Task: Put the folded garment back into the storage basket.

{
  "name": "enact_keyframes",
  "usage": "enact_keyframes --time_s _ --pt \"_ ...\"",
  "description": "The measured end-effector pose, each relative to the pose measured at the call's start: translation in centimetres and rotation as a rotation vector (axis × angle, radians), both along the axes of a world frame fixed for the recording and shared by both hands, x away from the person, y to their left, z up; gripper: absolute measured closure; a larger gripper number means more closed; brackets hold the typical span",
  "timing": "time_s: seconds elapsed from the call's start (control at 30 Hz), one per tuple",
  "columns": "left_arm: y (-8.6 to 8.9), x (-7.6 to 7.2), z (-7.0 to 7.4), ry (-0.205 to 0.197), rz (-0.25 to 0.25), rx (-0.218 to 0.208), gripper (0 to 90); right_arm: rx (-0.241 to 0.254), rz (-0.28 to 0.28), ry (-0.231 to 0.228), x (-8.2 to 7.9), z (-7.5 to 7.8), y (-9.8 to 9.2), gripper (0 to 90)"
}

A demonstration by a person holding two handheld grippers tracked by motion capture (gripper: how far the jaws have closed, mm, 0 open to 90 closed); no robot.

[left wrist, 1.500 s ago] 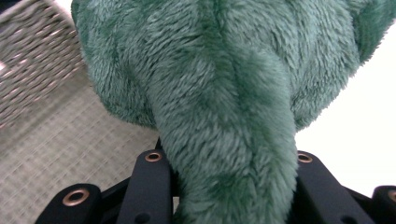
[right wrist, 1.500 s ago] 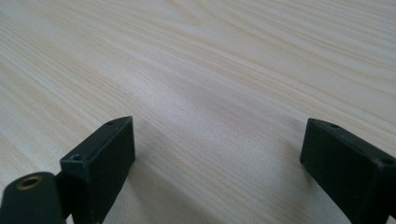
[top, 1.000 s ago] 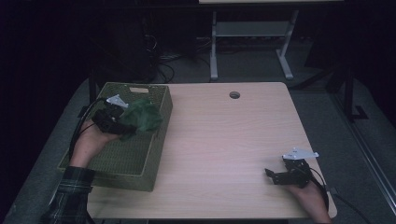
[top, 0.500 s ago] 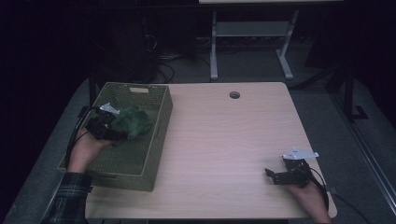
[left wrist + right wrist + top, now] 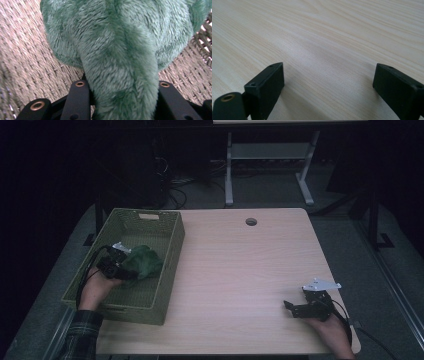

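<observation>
In the high view, the person's left forearm enters from the bottom left corner and reaches forward into the woven basket (image 5: 165,270), which stands on the left part of the wooden table (image 5: 240,270). The left hand (image 5: 97,287) sits inside the basket near its left wall and carries the left gripper (image 5: 120,265), which points toward the basket's middle. The green plush toy (image 5: 142,262) lies at the gripper's tip, low inside the basket and touching the gripper. The right hand (image 5: 327,327) rests at the near right corner of the table and carries the right gripper (image 5: 292,307), which points left across the bare tabletop, well apart from the basket. In the left gripper view, the two black jaws stand partly closed, and a thick fold of the green plush toy (image 5: 120,50) fills the gap between them, pressed against both inner faces, so the left gripper (image 5: 122,100) is pinching the toy. The woven basket (image 5: 25,62) floor shows behind and beside the toy, close to it. In the right gripper view, the right gripper (image 5: 327,82) has its jaws spread wide with nothing between them; they hover low over the wooden table (image 5: 324,37), whose pale grain runs across the frame.
</observation>
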State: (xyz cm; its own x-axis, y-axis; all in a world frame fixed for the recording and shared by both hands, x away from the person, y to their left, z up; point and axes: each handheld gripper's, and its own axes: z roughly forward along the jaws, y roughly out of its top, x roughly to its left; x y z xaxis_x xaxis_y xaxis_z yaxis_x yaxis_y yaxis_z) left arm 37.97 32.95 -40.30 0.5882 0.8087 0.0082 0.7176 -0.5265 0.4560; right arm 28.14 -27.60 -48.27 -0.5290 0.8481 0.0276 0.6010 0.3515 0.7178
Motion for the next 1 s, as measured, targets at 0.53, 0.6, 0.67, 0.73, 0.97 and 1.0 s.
enact_keyframes --time_s 0.53,0.6,0.67,0.73,0.97,1.0 --pt "0.3 0.3 -0.9 0.021 0.037 0.020 25.7 0.001 0.000 0.000 0.0 0.0 0.0 9.6" --pt "0.3 0.2 -0.8 0.015 0.037 0.014 19.5 0.001 0.000 0.000 0.0 0.0 0.0 9.6" --pt "0.3 0.1 -0.6 0.002 0.038 0.006 16.5 0.001 -0.001 0.000 0.0 0.0 0.0 9.6" --pt "0.4 0.1 -0.4 -0.003 0.036 -0.001 14.2 0.001 -0.006 0.000 0.0 0.0 0.0 9.6" --pt "0.6 -0.2 1.8 -0.048 0.047 -0.016 13.5 0.001 -0.006 0.000 0.0 0.0 0.0 9.6" --pt "0.6 -0.2 2.1 -0.050 0.044 -0.016 13.5 0.001 -0.007 0.000 0.0 0.0 0.0 9.5"
